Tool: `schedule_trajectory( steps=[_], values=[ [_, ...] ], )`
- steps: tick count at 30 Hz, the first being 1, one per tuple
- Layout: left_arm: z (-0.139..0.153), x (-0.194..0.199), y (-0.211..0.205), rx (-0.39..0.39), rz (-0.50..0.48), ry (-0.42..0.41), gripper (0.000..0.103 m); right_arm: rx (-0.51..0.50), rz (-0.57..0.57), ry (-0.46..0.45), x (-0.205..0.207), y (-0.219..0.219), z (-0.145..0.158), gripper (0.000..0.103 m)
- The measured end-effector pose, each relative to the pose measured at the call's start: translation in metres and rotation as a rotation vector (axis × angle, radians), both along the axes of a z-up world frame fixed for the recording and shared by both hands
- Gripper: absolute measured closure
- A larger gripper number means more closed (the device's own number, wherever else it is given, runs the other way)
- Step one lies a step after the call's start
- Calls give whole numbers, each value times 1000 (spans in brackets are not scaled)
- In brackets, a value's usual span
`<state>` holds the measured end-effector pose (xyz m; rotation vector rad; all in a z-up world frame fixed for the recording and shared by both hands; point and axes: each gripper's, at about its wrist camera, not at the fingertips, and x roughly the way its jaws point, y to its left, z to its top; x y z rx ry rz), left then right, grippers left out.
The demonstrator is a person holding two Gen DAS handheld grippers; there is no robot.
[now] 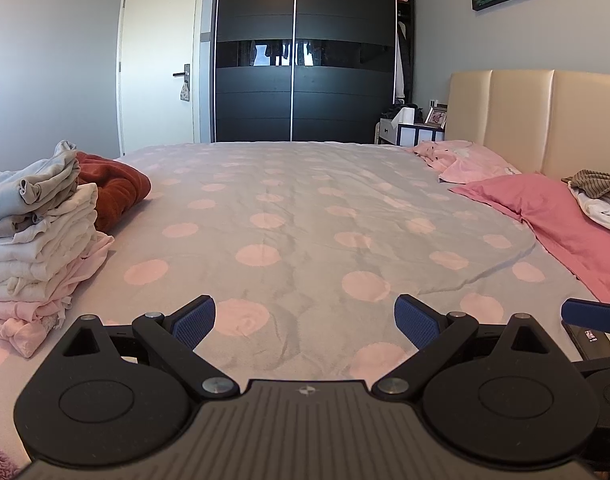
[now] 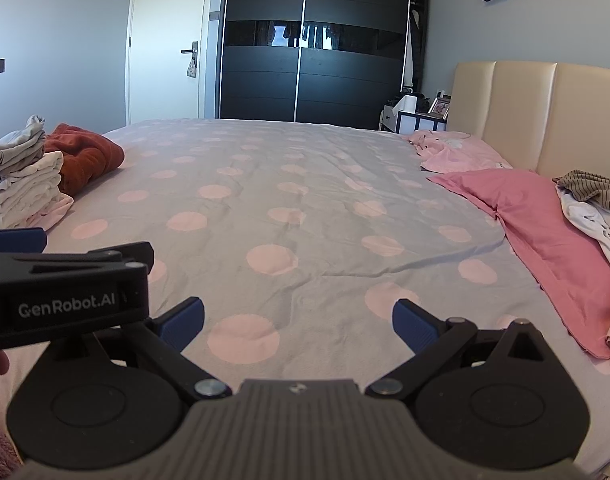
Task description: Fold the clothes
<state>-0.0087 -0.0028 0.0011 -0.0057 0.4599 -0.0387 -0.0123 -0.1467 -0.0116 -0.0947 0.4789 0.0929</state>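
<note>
Both hand-held grippers gaping; "GenRobot.AI" label (right view only).

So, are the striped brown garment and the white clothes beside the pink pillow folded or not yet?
Not folded: the striped brown garment lies crumpled over the rumpled white clothes beside the pink pillow.

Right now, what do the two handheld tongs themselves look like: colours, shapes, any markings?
Both match. The left tongs have black angular linkage arms, silver pivot pins, two round black discs and a ribbed grey body with a small emblem. Their fingers carry blue, finely textured pads. The right tongs are built the same. In the right wrist view, the left unit's side reads "GenRobot.AI" in pale letters. No cables or sleeves show.
</note>
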Motion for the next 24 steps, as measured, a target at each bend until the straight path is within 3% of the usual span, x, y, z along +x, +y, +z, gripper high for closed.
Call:
schedule_trajectory(
  steps=[24],
  values=[
    [0, 0, -3, 13, 0, 11, 5, -9, 2, 14, 1, 2, 0, 2]
  ],
)
